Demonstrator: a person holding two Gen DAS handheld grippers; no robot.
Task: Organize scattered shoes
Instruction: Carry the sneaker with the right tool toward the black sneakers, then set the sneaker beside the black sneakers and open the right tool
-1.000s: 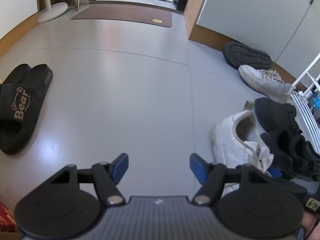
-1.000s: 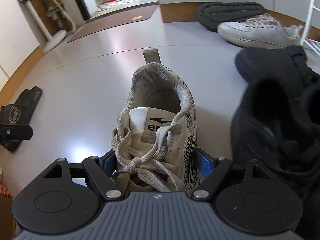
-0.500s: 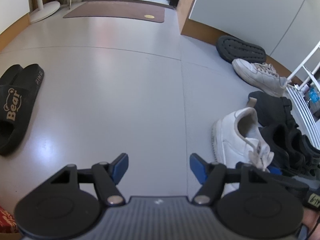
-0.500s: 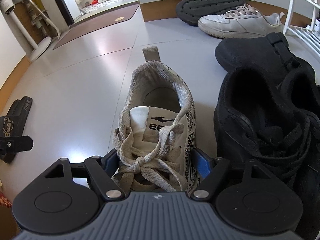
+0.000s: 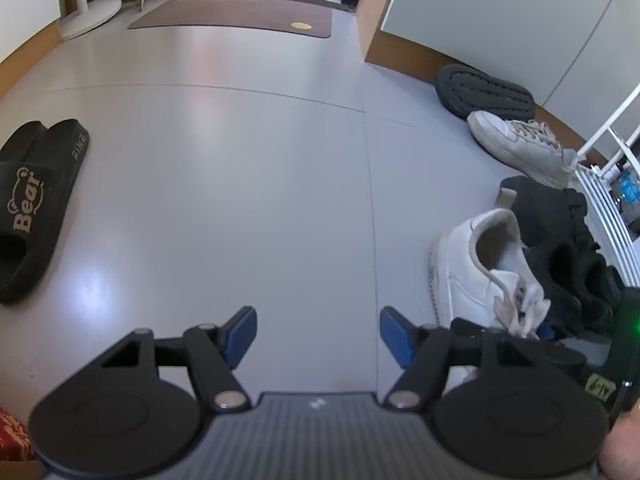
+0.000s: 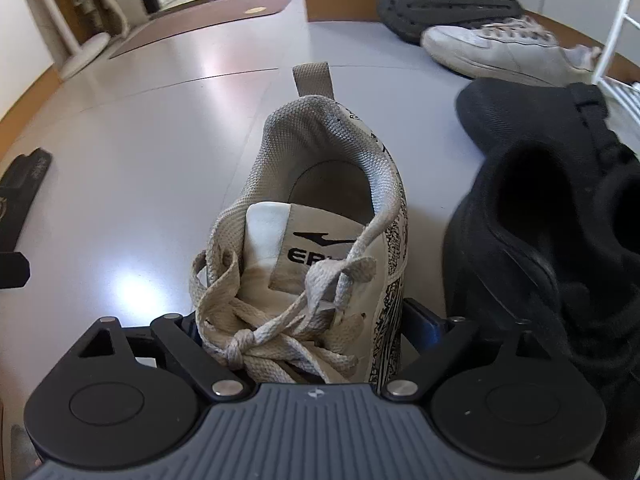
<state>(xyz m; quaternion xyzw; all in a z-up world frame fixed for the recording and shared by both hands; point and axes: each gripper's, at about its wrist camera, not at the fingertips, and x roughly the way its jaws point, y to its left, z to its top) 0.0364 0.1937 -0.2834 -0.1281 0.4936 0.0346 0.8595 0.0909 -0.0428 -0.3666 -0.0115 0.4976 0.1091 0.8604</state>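
Both jaws of the right gripper [image 6: 302, 330] have just been opening and now stand wide beside the laced white sneaker [image 6: 316, 256], which sits between them on the floor [image 6: 168, 128] just left of the black sneaker [image 6: 536, 240], so it looks released. The left gripper [image 5: 316, 336] hangs partly open and empty, with a black Bear slide [image 5: 30, 208] still lying apart.

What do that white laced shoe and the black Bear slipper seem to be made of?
White laced shoe: woven mesh collar with a visible weave, flat fabric laces, smooth matte tongue, perhaps synthetic leather. Bear slipper: one-piece matte black, likely moulded foam or rubber.
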